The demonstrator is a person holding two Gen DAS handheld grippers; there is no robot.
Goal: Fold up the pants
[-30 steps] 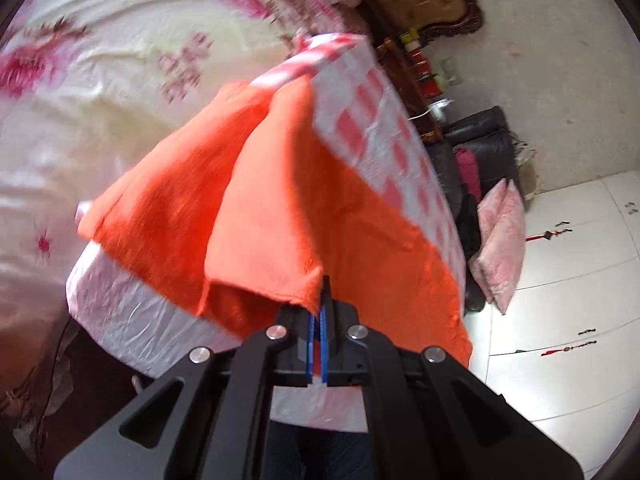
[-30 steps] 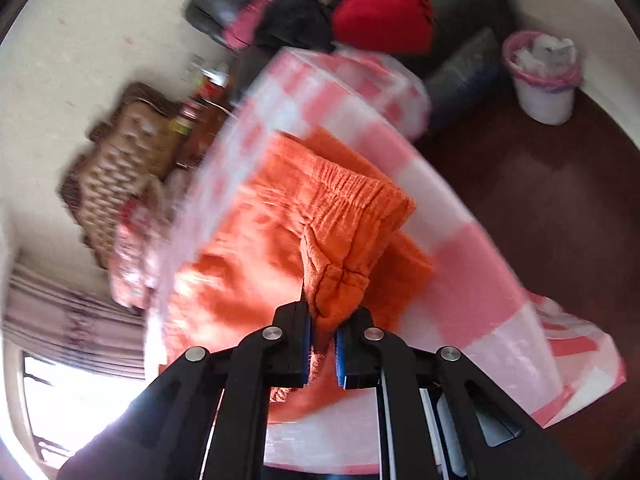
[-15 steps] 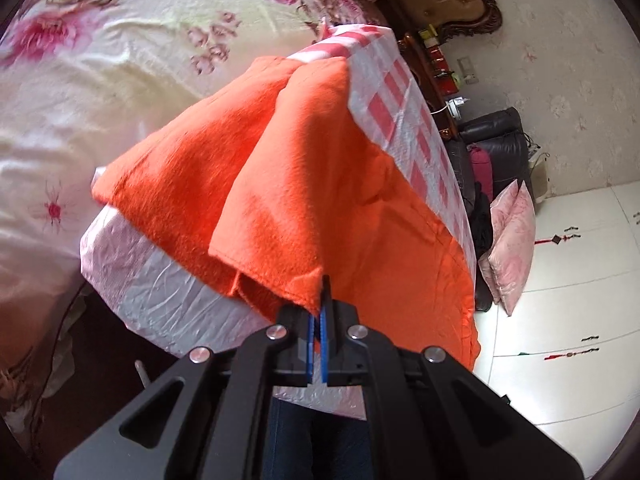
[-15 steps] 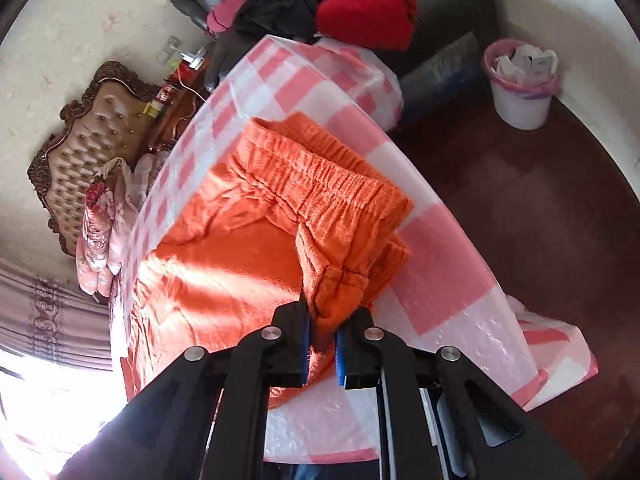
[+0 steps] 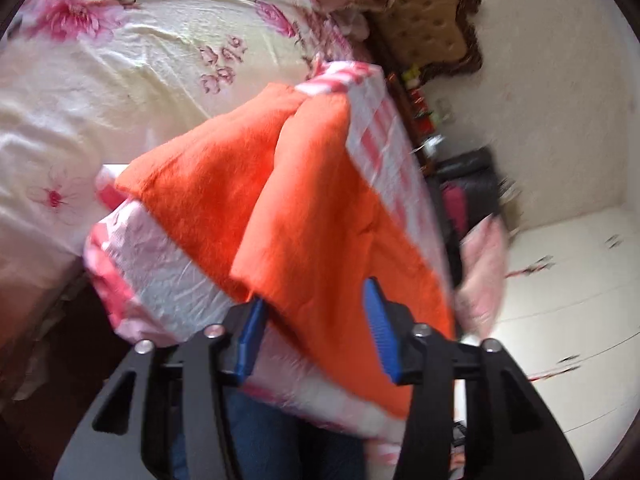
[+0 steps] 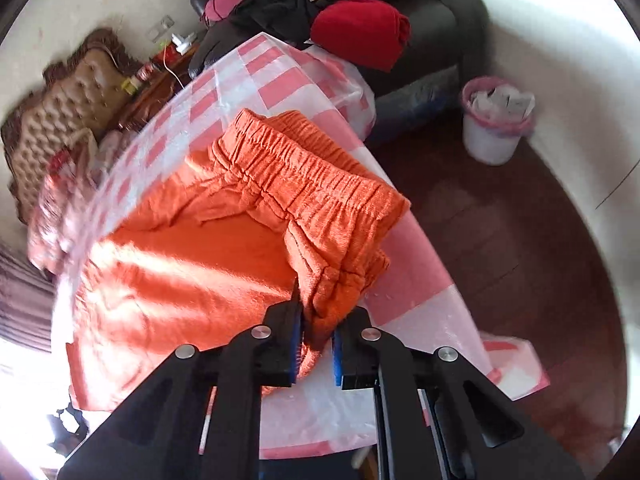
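Your left gripper (image 5: 316, 324) has just opened, releasing the orange pants (image 5: 304, 200); your right gripper (image 6: 316, 344) clamps the waistband corner (image 6: 332, 292). Lengthwise fold done; further folds remain.

Black gripper (image 5: 316, 328) arms are being fitted with blue pads (image 5: 378, 320) and silver screws (image 5: 419, 328); blue jeans (image 5: 260, 436) are being worn beneath.

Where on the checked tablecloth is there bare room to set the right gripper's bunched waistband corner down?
Bare checked tablecloth runs between the orange pants and the table's floor-side edge, right of the right gripper, which is clamped on the waistband. A wider bare stretch lies beyond the waistband toward the sofa. The centre is covered by the pants.
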